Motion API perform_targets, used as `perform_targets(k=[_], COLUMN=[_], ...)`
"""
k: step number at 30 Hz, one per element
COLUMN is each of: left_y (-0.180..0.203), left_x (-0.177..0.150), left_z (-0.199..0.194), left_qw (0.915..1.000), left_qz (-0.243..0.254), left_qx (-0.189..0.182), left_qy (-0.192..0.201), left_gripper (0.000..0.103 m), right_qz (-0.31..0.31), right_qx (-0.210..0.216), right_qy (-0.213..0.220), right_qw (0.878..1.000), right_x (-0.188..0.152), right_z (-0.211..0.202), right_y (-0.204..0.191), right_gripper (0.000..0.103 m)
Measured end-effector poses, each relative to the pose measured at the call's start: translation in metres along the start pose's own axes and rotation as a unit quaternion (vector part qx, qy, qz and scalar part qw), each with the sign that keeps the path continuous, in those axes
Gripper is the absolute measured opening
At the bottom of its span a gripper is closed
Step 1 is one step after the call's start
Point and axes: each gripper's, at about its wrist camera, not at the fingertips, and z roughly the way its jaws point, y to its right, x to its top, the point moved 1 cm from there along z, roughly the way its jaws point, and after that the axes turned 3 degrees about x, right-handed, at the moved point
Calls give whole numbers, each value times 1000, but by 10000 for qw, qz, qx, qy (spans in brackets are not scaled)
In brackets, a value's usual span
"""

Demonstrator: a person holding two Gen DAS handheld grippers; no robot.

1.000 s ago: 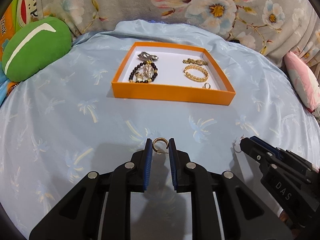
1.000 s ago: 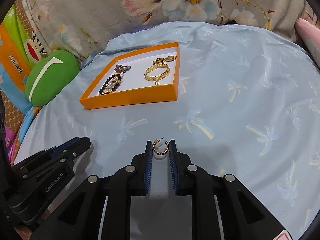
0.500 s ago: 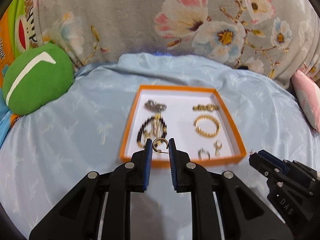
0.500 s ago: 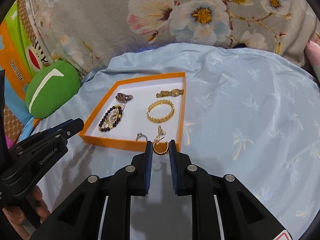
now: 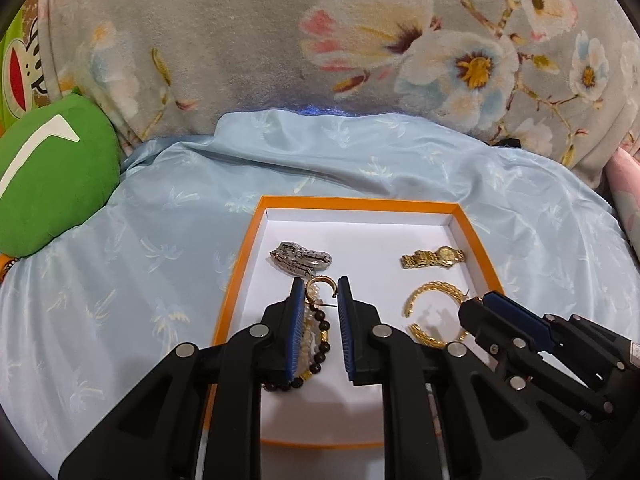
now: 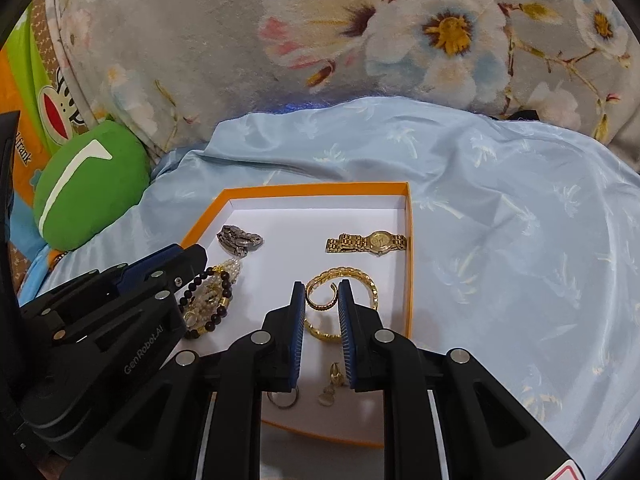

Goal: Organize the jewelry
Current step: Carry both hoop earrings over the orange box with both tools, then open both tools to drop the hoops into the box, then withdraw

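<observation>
Two tongs hover over the tray (image 5: 240,264): our left tongs (image 5: 319,286) pinch one hoop (image 5: 322,282) above the beads (image 5: 320,344), our right tongs (image 6: 322,290) pinch its mate (image 6: 320,298) above the bangle (image 6: 360,276). We judge this the drop-off; next we lower onto bare white floor short of the watch (image 6: 370,242), then release.

An orange tray (image 5: 236,280) with a white floor holds a silver watch (image 5: 300,260), gold watch (image 5: 434,257), gold bracelet (image 5: 434,290) and beaded bracelet (image 5: 320,344). Two gold hoop earrings (image 5: 320,283) (image 6: 322,296) are pinched above it, and two small pieces (image 6: 334,376) lie near its front edge.
</observation>
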Motion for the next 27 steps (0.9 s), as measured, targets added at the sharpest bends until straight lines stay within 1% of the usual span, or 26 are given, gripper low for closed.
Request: perform_targets(k=[8,13,27], left_y=[-3,-1,-1], left_x=[-2,-3,-5], left_z=[14,15,21], left_qw=[9999,9999,9998], left_qz=[-20,42,50], left_qx=[62,89,120], left_qy=[-91,-65,-115], left_gripper=[16,16,16], right_qz=[-91,-90,-40], right_qx=[-68,-83,-99], right_qy=[17,66,26], right_qw=[9999,9999,9999], right_x=[1,3,3], right_z=[9,9,13], right_y=[-1,-1,4], right_gripper=[16,16,17])
